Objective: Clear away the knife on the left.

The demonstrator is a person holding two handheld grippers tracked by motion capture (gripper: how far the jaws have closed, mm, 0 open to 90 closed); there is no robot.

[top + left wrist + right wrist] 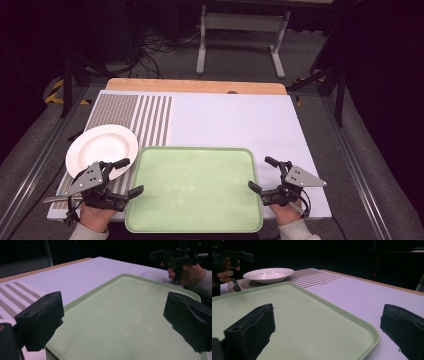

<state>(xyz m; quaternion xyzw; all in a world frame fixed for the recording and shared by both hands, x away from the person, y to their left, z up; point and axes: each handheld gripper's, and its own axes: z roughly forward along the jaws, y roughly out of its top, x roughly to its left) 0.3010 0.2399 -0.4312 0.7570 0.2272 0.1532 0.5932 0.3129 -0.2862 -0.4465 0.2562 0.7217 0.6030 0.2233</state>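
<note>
- Left gripper (125, 176): jaws spread wide, holding nothing, poised at the tray's near left corner with one jaw over the tray's edge and the other toward the plate.
- Right gripper (264, 174): likewise wide open and empty, just outside the tray's right rim.
- Green tray (195, 227), flat between the two sets of jaws, bare: probably stiff, light plastic with a low raised rim; smooth and likely slippery, so best pinched on the rim at opposite sides and kept level.
- White plate (102, 146), just beyond the left jaws, resting on the striped mat (150, 120) and close beside the tray's far left corner: looks ceramic, so rigid, fairly heavy, breakable, glossy; best taken by the lip, near edge, with a firm bite.
- White table top (240, 120) beyond both.
</note>
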